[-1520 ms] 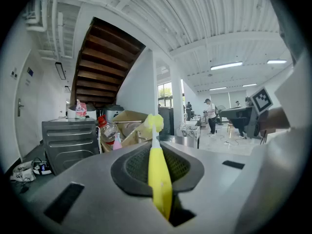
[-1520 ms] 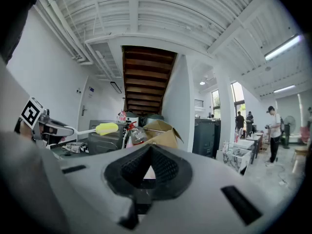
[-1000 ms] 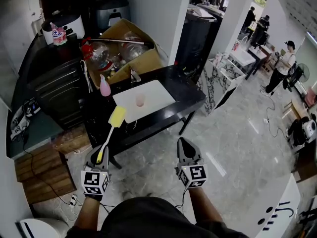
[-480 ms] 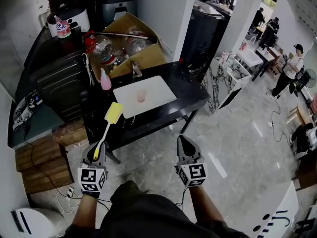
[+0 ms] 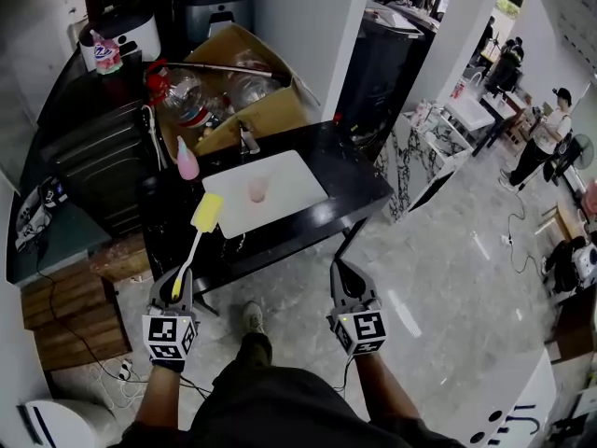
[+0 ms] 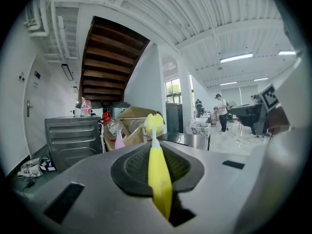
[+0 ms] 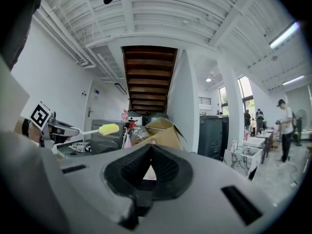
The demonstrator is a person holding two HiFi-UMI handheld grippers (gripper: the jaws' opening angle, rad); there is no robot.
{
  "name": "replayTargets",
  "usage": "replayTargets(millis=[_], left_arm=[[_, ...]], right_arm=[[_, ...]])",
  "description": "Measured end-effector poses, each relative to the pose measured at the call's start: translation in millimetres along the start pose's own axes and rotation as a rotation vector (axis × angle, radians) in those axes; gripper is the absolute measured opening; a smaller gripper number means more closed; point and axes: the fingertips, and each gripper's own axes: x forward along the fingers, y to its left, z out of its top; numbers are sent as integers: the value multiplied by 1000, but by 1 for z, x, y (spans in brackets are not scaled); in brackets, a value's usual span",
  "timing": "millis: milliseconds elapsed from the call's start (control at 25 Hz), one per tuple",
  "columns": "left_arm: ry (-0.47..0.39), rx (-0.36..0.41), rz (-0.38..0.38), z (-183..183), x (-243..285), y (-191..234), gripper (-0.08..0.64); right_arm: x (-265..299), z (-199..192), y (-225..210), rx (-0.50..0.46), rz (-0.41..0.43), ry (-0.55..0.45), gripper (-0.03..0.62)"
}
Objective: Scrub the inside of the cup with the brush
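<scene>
A small pink cup stands upright on a white board on the black table. My left gripper is shut on the yellow handle of the brush; its white stem and yellow sponge head point up towards the table's near edge. In the left gripper view the brush runs straight out between the jaws. My right gripper is shut and holds nothing, level with the left one over the floor, short of the table. From the right gripper view the brush shows at the left.
Behind the table an open cardboard box holds bottles. A pink bottle and a small tap stand at the table's back left. A dark grey cabinet is at the left. People stand far right. My shoe is on the marble floor.
Both grippers and the head have moved closer to the table; the brush head now sits nearer the board. A foot has stepped forward into view. Both grippers stay shut.
</scene>
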Motion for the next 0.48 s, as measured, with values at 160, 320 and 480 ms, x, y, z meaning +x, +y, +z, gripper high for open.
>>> replayTargets(millis=[160, 320, 480], left_arm=[[-1, -10, -7, 1, 40, 10, 37], [11, -31, -16, -3, 82, 23, 37], [25, -55, -21, -2, 127, 38, 37]], right_arm=[[35, 1, -13, -17, 3, 5, 2], [79, 3, -24, -33, 9, 6, 2], [130, 9, -40, -43, 13, 26, 2]])
